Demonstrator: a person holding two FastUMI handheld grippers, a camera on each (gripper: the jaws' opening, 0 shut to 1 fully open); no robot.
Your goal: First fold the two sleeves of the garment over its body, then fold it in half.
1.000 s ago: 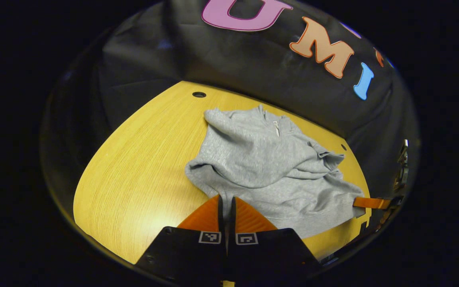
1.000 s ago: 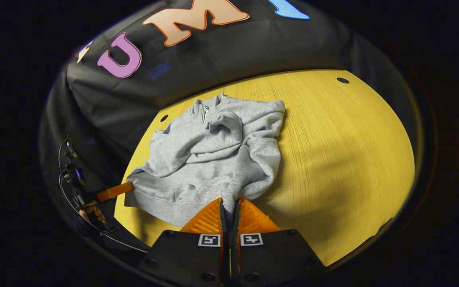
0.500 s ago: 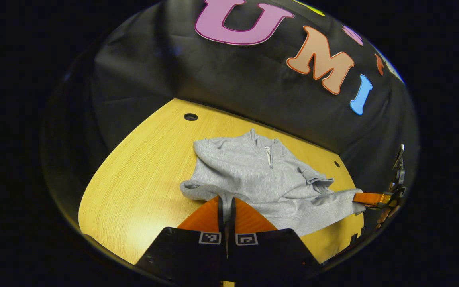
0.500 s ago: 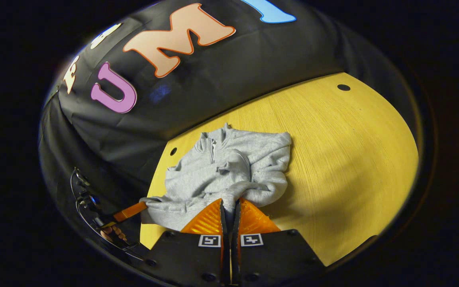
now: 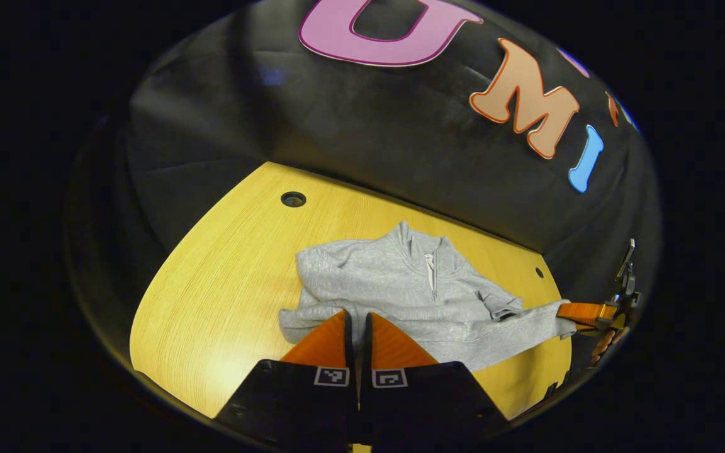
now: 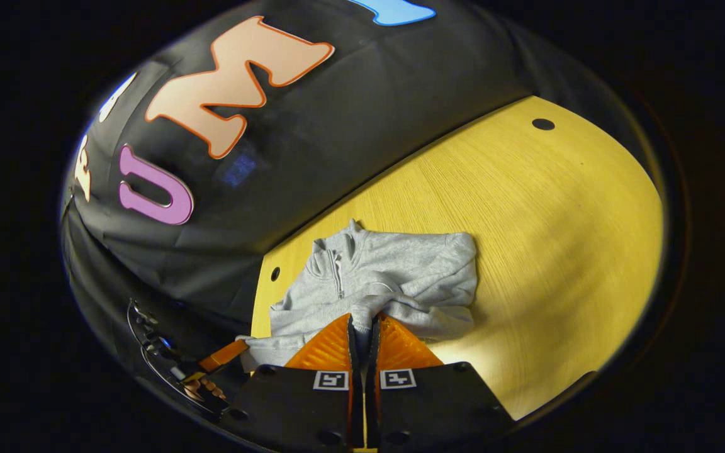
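since a second ago both views have dropped lower and closer to the table point(image 5: 211, 283), and the grey garment point(image 5: 387, 283) now looks flatter and more stretched, its near edge pulled taut between our two grippers.

we see the left gripper point(image 5: 356, 324) at the bottom centre of its own view, fingers pinched almost together with grey cloth running into the thin gap, so we judge it clamped on the near edge of the garment. the right gripper point(image 6: 362, 327) sits the same way at the bottom centre of its view, narrow and nipping that edge at its other corner. in the left gripper view the right gripper's orange finger also meets the cloth at the far right of the frame.

the garment lies in the middle of the yellow table, collar and short zip point(image 5: 430, 270) toward the black wall, both sleeves already laid over the body; one cuff point(image 5: 504, 305) sits bunched at right of centre.

we judge the halving fold is the step in hand. to do it well we should keep both corners level, lift only enough to clear the folded sleeves, carry the edge evenly toward the collar, and not let the loose cuff drag out of place.
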